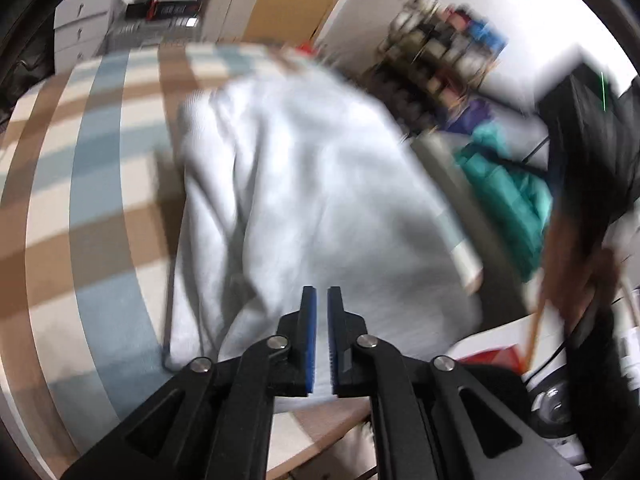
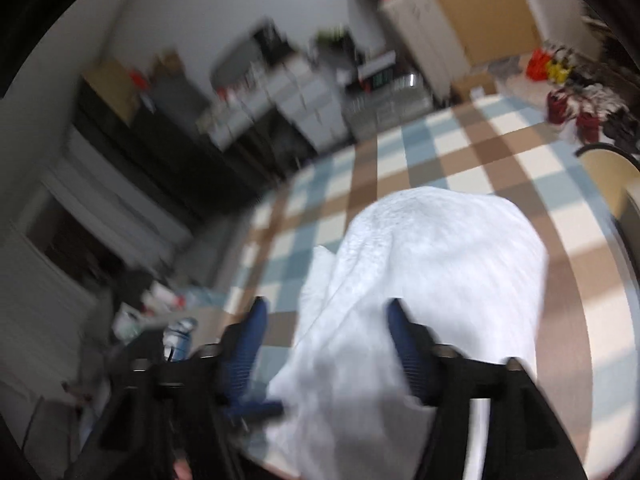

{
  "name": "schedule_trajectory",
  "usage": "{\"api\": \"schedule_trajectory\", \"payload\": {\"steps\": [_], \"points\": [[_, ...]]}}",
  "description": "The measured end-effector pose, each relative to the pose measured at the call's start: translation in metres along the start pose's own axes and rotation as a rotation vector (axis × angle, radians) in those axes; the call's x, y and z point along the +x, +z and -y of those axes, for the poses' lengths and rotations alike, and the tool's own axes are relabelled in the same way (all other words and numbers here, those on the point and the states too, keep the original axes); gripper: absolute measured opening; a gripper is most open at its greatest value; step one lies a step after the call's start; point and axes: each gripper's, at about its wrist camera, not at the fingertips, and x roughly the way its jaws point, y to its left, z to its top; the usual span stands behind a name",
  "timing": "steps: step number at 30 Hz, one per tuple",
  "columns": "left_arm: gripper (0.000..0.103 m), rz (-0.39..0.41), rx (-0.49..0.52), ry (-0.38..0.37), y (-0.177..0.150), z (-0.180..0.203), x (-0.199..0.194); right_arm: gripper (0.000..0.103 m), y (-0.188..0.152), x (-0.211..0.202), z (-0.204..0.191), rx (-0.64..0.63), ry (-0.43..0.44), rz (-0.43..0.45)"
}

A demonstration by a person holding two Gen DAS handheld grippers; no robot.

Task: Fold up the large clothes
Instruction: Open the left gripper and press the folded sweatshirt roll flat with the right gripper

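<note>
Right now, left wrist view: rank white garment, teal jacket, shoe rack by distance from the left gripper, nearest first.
1. White garment: directly ahead of the left gripper, under the nearly closed fingertips, on the checkered cloth.
2. Teal jacket: off to the right, beyond the table edge.
3. Shoe rack: upper right, against the back wall.

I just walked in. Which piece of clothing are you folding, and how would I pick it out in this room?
Look at the big table covered by a checked cloth of blue, brown and cream squares. Lying bunched on it is the white garment, a large, pale, soft-looking piece. It is the only plain white thing on that pattern; the teal jacket lies off past the table's edge.
</note>
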Motion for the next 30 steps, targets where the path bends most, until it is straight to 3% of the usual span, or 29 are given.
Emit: {"api": "schedule_trajectory", "payload": {"steps": [1, 2, 3, 4, 7, 9, 11, 15, 18, 20, 25, 30], "points": [[0.045, 0.04, -0.025, -0.008, 0.008, -0.004, -0.009, 0.076, -0.012, -0.012, 0.002, 0.007, 0.023, 0.052], [0.092, 0.079, -0.062, 0.009, 0.016, -0.01, -0.016, 0.077, -0.025, -0.021, 0.006, 0.015, 0.021, 0.094], [0.102, 0.119, -0.096, 0.026, 0.024, -0.015, -0.02, 0.079, -0.039, -0.028, 0.01, 0.031, 0.014, 0.135], [0.102, 0.165, -0.125, 0.05, 0.034, -0.021, -0.021, 0.08, -0.043, -0.035, 0.015, 0.046, 0.014, 0.159], [0.102, 0.153, -0.164, 0.149, 0.07, -0.031, -0.005, 0.08, -0.07, -0.035, 0.044, 0.164, 0.063, 0.216], [0.102, 0.058, -0.188, 0.144, 0.088, -0.037, 0.02, 0.08, -0.068, -0.026, 0.054, 0.215, 0.045, 0.113], [0.102, -0.067, -0.178, 0.144, 0.102, -0.039, 0.05, 0.08, -0.066, -0.029, 0.055, 0.182, 0.022, 0.143], [0.102, -0.15, -0.16, 0.189, 0.11, -0.045, 0.074, 0.08, -0.065, -0.033, 0.062, 0.18, 0.005, 0.147], [0.102, -0.217, -0.232, 0.134, 0.112, -0.055, 0.089, 0.08, -0.068, -0.033, 0.073, 0.232, 0.037, 0.123], [0.102, -0.218, -0.272, 0.118, 0.112, -0.058, 0.094, 0.08, -0.066, -0.036, 0.076, 0.248, 0.063, 0.116], [0.102, -0.236, -0.288, -0.021, 0.116, -0.053, 0.097, 0.08, -0.072, -0.037, 0.076, 0.22, 0.049, 0.092], [0.101, -0.223, -0.26, -0.234, 0.113, -0.055, 0.095, 0.085, -0.075, -0.023, 0.078, 0.205, -0.013, 0.028]]}}
